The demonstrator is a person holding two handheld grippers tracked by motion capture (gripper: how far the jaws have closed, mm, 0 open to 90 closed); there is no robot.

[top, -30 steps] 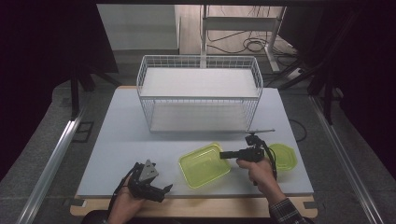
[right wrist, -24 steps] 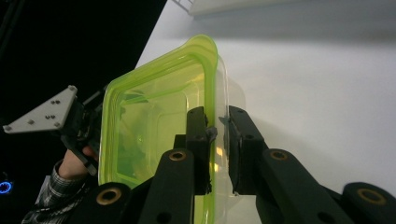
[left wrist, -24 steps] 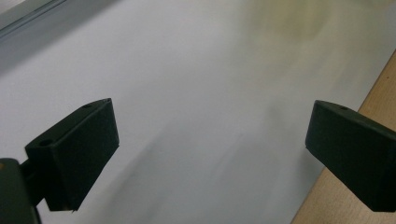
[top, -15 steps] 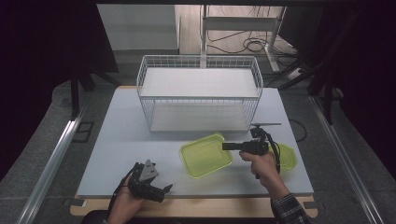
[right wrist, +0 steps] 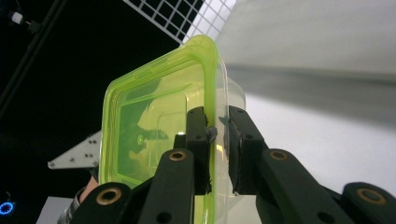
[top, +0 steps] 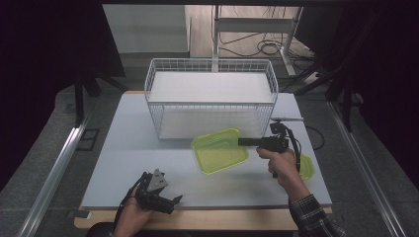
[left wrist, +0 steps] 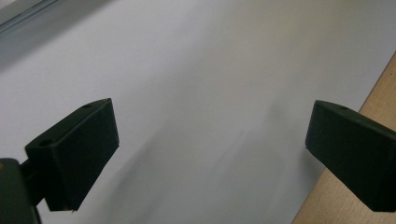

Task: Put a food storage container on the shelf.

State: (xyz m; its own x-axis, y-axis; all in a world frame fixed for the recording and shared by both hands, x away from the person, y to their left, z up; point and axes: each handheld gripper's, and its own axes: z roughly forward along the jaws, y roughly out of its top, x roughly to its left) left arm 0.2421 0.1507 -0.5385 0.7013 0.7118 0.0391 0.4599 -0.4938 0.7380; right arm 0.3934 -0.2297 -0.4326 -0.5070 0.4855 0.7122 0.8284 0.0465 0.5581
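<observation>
A lime-green plastic container (top: 219,150) hangs above the table just in front of the white wire basket (top: 211,98). My right gripper (top: 245,142) is shut on its right rim, and the right gripper view shows the container (right wrist: 159,121) with its wall pinched between the black pads (right wrist: 198,140). A second lime-green piece (top: 306,168), round-edged like a lid, lies on the table behind the right hand. My left gripper (top: 173,201) rests near the table's front edge in the left hand, its jaws wide open over bare white tabletop (left wrist: 210,84) with nothing between them.
The wire basket stands at the back middle of the white table (top: 123,143) and holds a white shelf board. A thin rod (top: 289,119) lies to the right of the basket. A wooden strip (left wrist: 373,98) runs along the table's front edge. Dark floor and cables surround the table.
My right gripper has lifted the green container off the table and carried it up toward the basket's front. The lid-like piece has come into view behind the hand. The left gripper stayed put.
</observation>
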